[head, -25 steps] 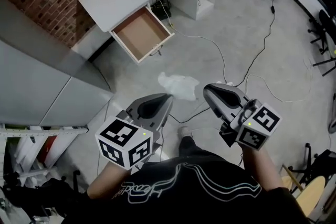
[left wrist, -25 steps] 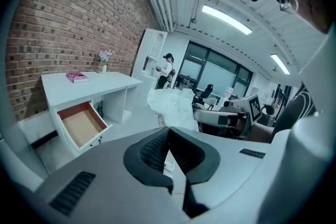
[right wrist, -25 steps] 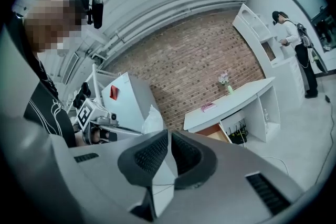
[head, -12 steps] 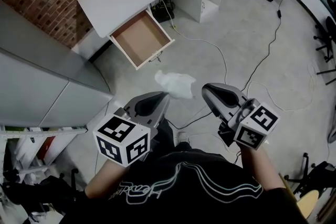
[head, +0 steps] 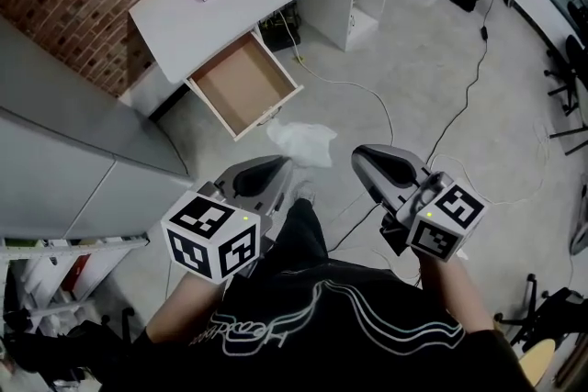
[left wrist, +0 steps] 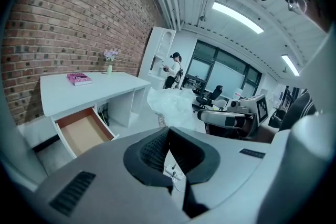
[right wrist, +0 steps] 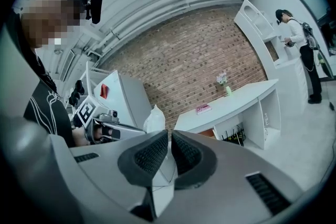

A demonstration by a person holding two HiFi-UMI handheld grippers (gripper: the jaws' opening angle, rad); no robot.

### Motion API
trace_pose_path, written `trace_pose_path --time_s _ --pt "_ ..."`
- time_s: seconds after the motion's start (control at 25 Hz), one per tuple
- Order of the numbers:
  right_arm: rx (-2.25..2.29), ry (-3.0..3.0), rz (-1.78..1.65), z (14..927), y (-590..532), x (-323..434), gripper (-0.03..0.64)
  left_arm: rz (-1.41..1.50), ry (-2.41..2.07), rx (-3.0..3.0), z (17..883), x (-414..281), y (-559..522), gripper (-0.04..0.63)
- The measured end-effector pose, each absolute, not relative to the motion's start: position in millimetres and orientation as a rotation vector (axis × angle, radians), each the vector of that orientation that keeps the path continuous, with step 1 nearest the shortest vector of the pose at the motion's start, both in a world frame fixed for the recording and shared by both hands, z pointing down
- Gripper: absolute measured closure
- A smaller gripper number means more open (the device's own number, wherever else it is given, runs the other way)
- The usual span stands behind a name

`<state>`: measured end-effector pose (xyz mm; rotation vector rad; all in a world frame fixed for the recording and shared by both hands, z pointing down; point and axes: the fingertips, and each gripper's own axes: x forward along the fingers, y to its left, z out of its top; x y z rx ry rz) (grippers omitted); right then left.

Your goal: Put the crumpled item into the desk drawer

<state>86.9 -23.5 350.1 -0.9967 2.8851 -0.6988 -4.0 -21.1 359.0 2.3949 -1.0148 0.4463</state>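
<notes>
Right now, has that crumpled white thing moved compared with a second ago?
Yes. The crumpled item, held by the left gripper, is closer to the open drawer.

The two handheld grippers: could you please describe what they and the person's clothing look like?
The left gripper and right gripper are smooth grey shells tapering to rounded noses, with dark ribbed pads. Each carries a white cube bearing black square markers and a small green light. The person wears a black shirt with white line graphics.

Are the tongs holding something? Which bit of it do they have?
Yes. The left tongs are shut on the crumpled white item, pinching it by the edge nearest them. The right tongs hold nothing.
</notes>
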Motion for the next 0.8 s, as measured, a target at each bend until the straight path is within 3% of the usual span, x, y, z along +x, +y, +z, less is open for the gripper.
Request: trace_pose_path --time_s 0.8 --pt "-1.021 2.854 -0.966 434 -257 20 0.568 0.566 -1.022 2.196 465 -85 -252 0.574"
